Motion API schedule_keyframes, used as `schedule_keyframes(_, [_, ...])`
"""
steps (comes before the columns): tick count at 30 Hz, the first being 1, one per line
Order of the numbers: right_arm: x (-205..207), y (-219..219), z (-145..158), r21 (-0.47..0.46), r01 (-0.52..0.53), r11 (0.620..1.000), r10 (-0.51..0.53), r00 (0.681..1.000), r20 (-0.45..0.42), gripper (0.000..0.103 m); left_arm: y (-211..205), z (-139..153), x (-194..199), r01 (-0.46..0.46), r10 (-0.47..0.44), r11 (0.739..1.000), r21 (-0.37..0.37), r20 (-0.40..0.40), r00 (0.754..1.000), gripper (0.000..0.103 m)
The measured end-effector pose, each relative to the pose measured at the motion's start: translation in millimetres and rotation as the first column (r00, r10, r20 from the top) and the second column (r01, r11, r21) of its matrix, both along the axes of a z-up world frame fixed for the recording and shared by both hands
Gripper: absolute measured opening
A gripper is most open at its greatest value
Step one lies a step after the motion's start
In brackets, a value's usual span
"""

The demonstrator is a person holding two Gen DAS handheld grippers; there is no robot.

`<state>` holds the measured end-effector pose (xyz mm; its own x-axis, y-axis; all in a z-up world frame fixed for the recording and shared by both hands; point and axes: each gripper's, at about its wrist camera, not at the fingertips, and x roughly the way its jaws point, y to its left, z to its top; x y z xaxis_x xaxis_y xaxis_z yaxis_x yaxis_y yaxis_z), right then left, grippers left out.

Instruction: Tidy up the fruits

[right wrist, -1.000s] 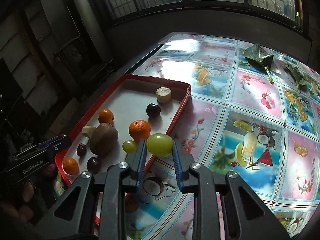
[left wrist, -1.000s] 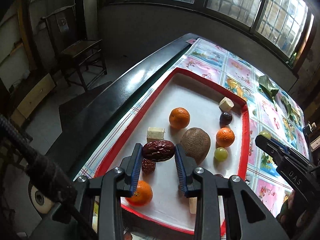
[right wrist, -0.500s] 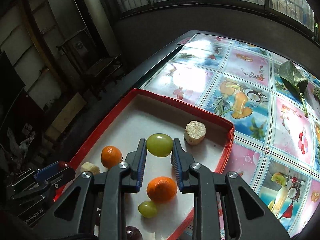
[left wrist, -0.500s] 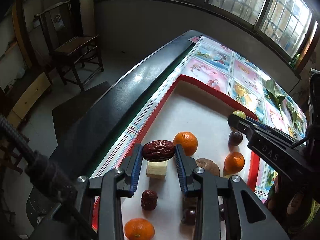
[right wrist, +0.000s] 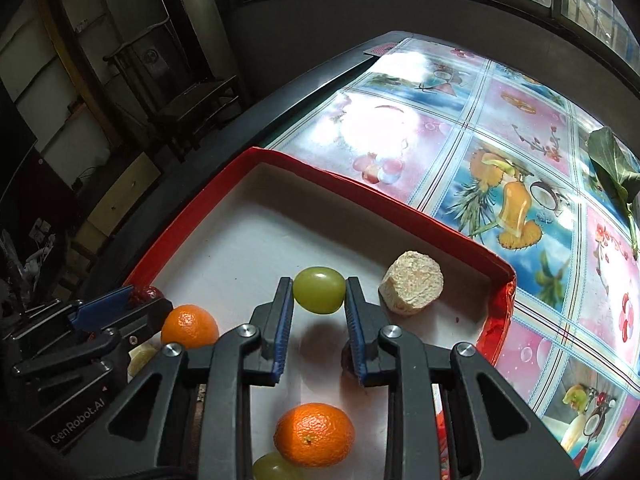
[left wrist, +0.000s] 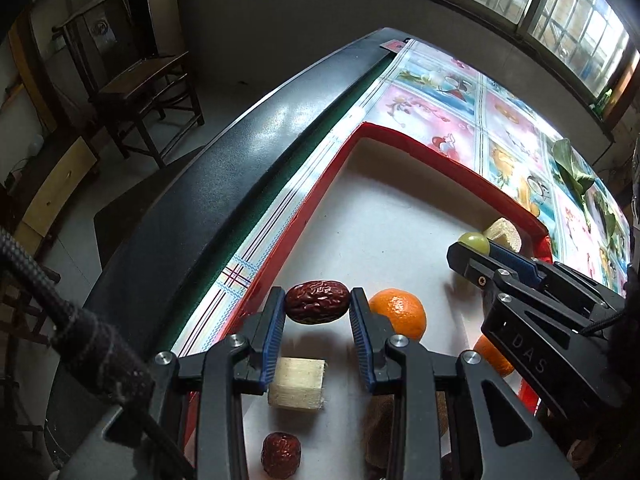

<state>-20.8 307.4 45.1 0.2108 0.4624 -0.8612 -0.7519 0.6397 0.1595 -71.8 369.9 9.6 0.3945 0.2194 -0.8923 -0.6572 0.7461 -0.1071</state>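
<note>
My left gripper (left wrist: 317,307) is shut on a dark red date (left wrist: 317,301), held above the near left part of the red-rimmed white tray (left wrist: 420,142). My right gripper (right wrist: 319,291) is shut on a green grape (right wrist: 319,289), held above the tray's far right part (right wrist: 304,162). In the tray lie two oranges (right wrist: 314,434) (right wrist: 189,327), a pale cube (left wrist: 297,384), a second date (left wrist: 281,454), a round pale chunk (right wrist: 412,288), another grape (right wrist: 272,468) and a brown kiwi (left wrist: 380,428), partly hidden. The right gripper also shows in the left wrist view (left wrist: 476,246).
The tray sits on a fruit-patterned tablecloth (right wrist: 500,152) near the table's dark left edge (left wrist: 224,184). Green leaves (right wrist: 612,164) lie at the far right. A wooden chair (left wrist: 144,88) stands on the floor to the left.
Both grippers have moved forward toward the tray's far end, each still holding its fruit. The right gripper with the grape now hovers near the round pale chunk.
</note>
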Motion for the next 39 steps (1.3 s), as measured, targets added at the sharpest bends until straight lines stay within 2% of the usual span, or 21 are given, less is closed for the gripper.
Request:
schedule_keyframes(14, [-1.0, 1.9, -2.5, -0.022, -0.005, 1.000, 0.006, 1.000, 0.008, 0.028, -1.3, -6.0, 0.5, -0.014, 0.015, 1.000, 0.021, -0.037, 0.999, 0.032])
schedule_keyframes(20, [-0.2, -0.3, -0.9, -0.015, 0.003, 1.000, -0.003, 1.000, 0.005, 0.029, -5.9, -4.2, -2.8, -0.013, 0.013, 1.000, 0.020, -0.037, 0.999, 0.047])
schedule_keyframes(24, [-4.4, -4.4, 5.0, -0.001, -0.001, 1.000, 0.001, 1.000, 0.018, 0.043, -13.6, 0.2, -9.9, -0.012, 0.013, 0.999, 0.039, -0.026, 1.000, 0.054])
schedule_keyframes(34, [-12.1, -24.5, 15.6, 0.030, -0.019, 0.999, 0.017, 0.999, 0.039, 0.044, -40.0, 17.1, -41.3, -0.030, 0.029, 0.997, 0.075, 0.017, 0.999, 0.061])
schedule_keyframes(37, [-18.9, -34.1, 18.5, 0.052, -0.035, 0.998, 0.033, 0.999, 0.039, 0.044, -55.0, 24.6, -55.5, -0.025, 0.021, 0.995, 0.094, 0.043, 0.999, 0.065])
schedule_keyframes(39, [-26.0, -40.4, 19.6, 0.060, -0.060, 0.996, 0.057, 0.997, 0.046, 0.047, -67.4, 29.5, -63.4, -0.019, 0.013, 0.993, 0.120, 0.051, 0.999, 0.074])
